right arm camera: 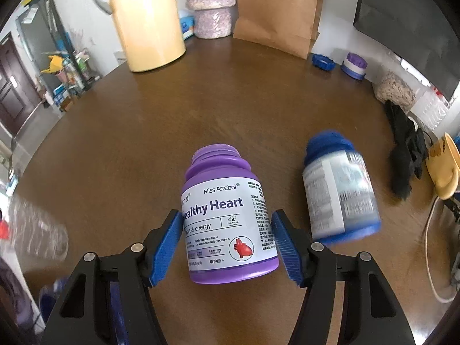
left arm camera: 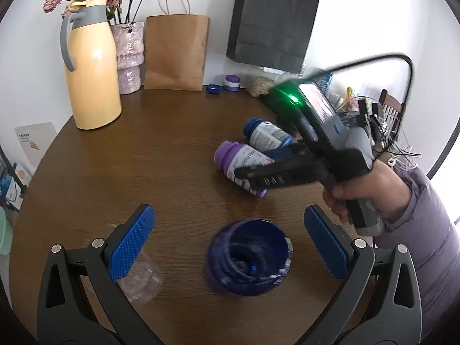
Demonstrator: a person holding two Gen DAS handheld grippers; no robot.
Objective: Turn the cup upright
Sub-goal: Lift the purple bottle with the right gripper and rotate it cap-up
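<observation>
Left tongs (left arm camera: 230,247) spread wide above the brown tabletop (left arm camera: 172,149), holding nothing; between and below the 2 blue pads sits a dark blue cup (left arm camera: 248,261), blurred, its open mouth facing up toward the camera. A clear plastic cup (left arm camera: 141,281) lies just beside the left pad. Right tongs (right arm camera: 227,244), held by a hand (left arm camera: 371,192), bracket the purple bottle (right arm camera: 227,218), uncapped and labelled "Healthy Heart"; whether the pads press it or stand slightly off cannot be told. A blue bottle (right arm camera: 339,192) lies near it. Behind: yellow jug (left arm camera: 92,66), brown paper bag (left arm camera: 176,51), black bag (left arm camera: 270,23).
</observation>
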